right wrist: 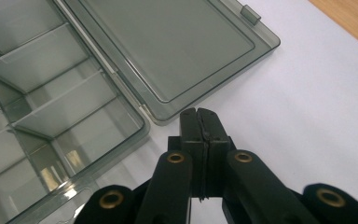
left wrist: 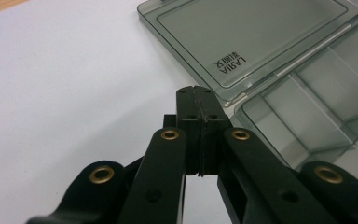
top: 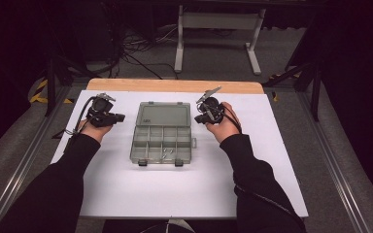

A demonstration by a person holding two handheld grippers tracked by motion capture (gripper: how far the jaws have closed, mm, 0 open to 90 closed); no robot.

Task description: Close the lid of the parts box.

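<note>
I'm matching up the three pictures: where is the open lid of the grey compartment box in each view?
High view: the lid lies flat at centre, on the far side of the box.
Left gripper view: upper right, with printed lettering.
Right gripper view: top centre.
Shared landmark: the hinge line joining lid to the compartments.

"AIRAJ" upside down on box lid [left wrist: 256,42]
</note>
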